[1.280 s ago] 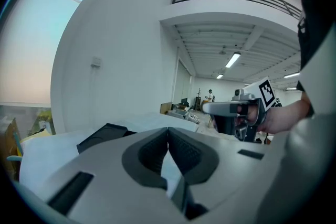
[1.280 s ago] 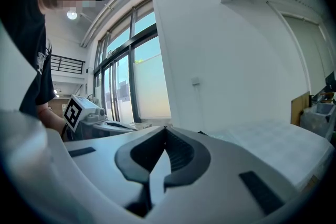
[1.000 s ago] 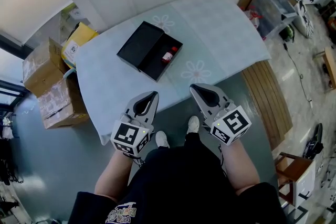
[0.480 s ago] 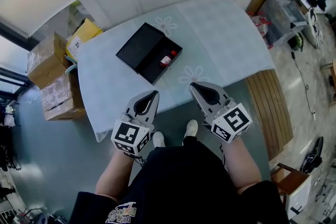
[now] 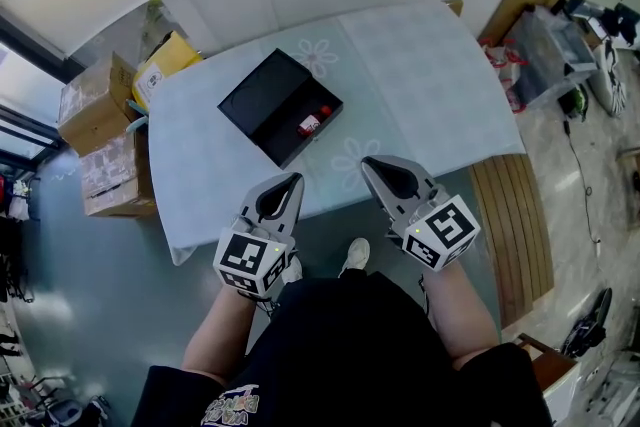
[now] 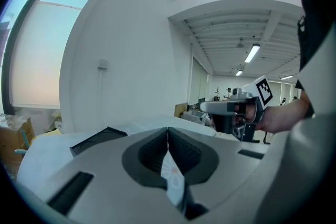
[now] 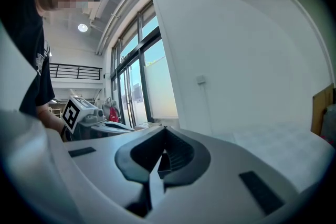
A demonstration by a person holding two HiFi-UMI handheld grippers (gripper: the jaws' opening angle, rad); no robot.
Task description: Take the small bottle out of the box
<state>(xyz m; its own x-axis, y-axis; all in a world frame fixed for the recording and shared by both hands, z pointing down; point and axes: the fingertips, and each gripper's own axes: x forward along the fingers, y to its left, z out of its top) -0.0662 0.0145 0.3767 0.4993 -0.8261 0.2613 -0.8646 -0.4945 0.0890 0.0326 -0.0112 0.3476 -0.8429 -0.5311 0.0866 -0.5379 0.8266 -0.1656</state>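
Observation:
An open black box (image 5: pixel 279 106) lies on the pale blue tablecloth (image 5: pixel 420 75), lid folded out to the upper left. Inside its right half lies the small bottle (image 5: pixel 311 122), white with a red cap. My left gripper (image 5: pixel 293 180) is shut and empty, at the table's near edge below the box. My right gripper (image 5: pixel 368 166) is also shut and empty, a little right of it. In the left gripper view the left gripper (image 6: pixel 168 129) has its jaws together, with the box lid (image 6: pixel 98 139) beyond. The right gripper (image 7: pixel 164 129) shows closed jaws too.
Cardboard boxes (image 5: pixel 97 130) are stacked on the floor left of the table, with a yellow one (image 5: pixel 166 62) behind. A wooden bench (image 5: pixel 515 215) runs along the table's right side. Plastic crates and clutter (image 5: pixel 545 40) stand at the far right. A white wall is behind the table.
The table and box have drifted lower and closer in the head view as the person steps toward them. Both grippers stay shut and side by side.

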